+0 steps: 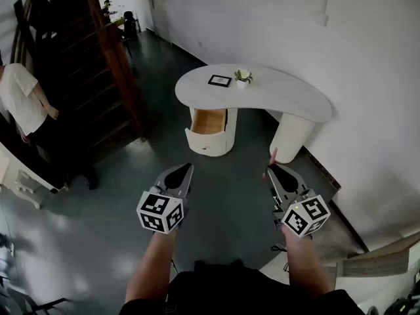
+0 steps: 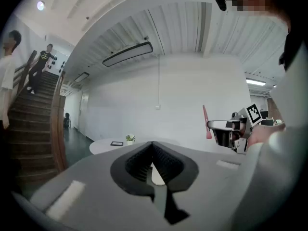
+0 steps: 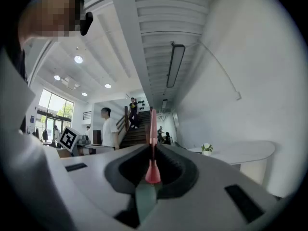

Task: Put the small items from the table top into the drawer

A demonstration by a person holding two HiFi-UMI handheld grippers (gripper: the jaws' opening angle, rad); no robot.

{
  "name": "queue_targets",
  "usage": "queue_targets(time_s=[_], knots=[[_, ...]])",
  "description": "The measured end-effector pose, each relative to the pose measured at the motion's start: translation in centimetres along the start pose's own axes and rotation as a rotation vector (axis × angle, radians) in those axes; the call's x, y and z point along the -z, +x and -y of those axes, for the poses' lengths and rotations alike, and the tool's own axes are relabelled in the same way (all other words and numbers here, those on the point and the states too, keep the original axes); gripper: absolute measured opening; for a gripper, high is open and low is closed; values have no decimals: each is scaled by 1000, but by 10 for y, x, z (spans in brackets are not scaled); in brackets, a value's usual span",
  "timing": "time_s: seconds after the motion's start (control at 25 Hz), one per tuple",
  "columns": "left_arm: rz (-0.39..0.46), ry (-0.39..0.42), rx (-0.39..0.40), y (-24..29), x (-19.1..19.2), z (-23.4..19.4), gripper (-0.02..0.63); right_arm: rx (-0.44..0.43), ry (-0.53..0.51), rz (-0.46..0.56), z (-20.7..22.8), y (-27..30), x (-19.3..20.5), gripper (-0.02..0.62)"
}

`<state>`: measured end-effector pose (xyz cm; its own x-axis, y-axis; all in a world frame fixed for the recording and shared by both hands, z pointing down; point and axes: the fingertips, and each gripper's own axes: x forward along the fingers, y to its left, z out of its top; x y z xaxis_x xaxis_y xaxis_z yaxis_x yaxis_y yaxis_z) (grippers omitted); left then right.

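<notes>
Your left gripper [image 1: 186, 170] has its jaws together, empty; your right gripper [image 1: 274, 170] clamps a thin red strip [image 3: 152, 129]. At 12 o'clock on the desk [image 1: 295, 100], the potted plant [image 1: 243, 77] looks light and tippy: grasp its pot.

No word, number, label or brand can be read on anything in these views.

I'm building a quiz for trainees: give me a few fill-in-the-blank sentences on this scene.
The drawer under the table is ____.
The right gripper is ____ on a thin red stick.
Beside the picture frame stands a small potted ____.
The left gripper holds ____.
Missing: open; shut; plant; nothing.
</notes>
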<state>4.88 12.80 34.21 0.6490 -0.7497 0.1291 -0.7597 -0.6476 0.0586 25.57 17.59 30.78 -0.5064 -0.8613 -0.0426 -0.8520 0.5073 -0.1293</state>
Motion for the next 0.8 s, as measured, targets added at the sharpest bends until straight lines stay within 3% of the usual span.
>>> queue_targets(time_s=[0.8], knots=[[-41,-19,-11,6,25,60,11,-53,67,-3,18,-52,21,54]])
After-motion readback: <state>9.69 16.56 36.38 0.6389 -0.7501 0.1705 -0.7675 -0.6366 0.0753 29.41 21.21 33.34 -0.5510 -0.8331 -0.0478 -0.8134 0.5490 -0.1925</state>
